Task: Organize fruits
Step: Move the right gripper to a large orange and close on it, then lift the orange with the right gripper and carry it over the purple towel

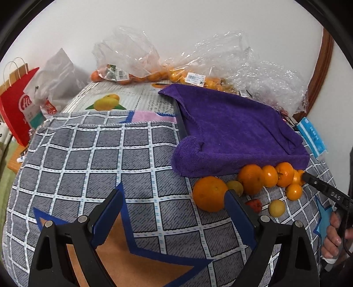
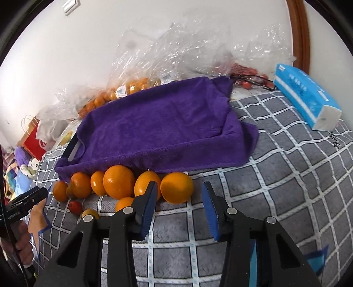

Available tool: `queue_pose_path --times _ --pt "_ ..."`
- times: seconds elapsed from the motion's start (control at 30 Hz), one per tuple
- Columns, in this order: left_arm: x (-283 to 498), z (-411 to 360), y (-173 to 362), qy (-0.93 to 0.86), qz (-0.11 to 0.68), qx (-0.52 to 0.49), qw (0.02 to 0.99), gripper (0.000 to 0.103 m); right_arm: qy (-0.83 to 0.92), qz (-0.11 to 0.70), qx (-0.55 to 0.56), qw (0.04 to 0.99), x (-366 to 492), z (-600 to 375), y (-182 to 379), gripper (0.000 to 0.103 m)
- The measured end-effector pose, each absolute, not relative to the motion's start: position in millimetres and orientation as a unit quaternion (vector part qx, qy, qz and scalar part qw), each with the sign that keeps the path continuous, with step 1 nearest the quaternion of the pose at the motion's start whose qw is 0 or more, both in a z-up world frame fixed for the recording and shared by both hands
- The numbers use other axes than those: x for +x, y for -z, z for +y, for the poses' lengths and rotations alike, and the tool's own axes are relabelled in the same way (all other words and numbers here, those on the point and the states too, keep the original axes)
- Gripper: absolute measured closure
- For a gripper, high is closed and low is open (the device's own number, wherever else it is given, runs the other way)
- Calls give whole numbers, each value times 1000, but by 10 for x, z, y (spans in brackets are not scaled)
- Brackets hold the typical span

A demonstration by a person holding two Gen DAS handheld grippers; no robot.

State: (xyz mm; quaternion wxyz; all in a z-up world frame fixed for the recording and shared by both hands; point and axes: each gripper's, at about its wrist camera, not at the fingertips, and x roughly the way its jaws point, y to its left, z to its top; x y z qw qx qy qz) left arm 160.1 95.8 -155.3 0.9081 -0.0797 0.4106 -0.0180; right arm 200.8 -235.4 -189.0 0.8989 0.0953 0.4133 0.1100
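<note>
Right gripper (image 2: 179, 198): jaws part-spread, empty, hovering just before rightmost orange (image 2: 176, 187). Left gripper (image 1: 174, 212): jaws wide, empty, right finger beside large orange (image 1: 209, 193). Fruits in row against purple-towel-covered tray (image 2: 158, 123) on checked cloth (image 2: 286, 176); tray empty, nothing sorted yet. Count: roughly eight oranges, two yellow fruits, one red

Ahead of me a plain white wall (image 1: 176, 26) rises behind the table, evenly lit. A curved brown wooden frame (image 2: 299, 33) stands at my right. A white switch plate (image 2: 71, 5) sits high on the wall.
</note>
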Motion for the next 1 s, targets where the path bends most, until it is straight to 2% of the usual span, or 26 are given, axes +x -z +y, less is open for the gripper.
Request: queue_pose_path --times 0.07,0.33,0.53,0.6,0.67,0.73,0.8,0.87,1.0 --pt "1605 946 1562 28 407 -80 910 11 -120 416 105 895 2044 -2356 1931 69" --pt "1670 850 1626 45 414 -72 906 11 -103 398 80 908 1924 -2413 1845 71" --pt "1731 791 1691 56 420 -73 903 24 -90 399 41 912 1823 -2427 1837 75" --pt "1741 779 1702 69 420 -85 901 33 -88 395 32 914 1832 -2408 1839 75" --pt "1765 742 1721 81 427 -90 896 46 -84 395 25 914 1831 -2390 1852 73" --pt "1762 690 1733 83 427 -77 897 46 -79 406 15 911 1866 -2377 1901 66" --pt "1751 659 1730 87 422 -64 900 52 -81 414 18 906 1904 -2381 1959 66" --pt "1746 663 1726 101 422 -71 898 64 -83 426 29 901 1939 -2402 2028 66" --pt "1684 689 1700 94 405 -63 907 65 -73 416 31 906 1930 -2408 2061 67"
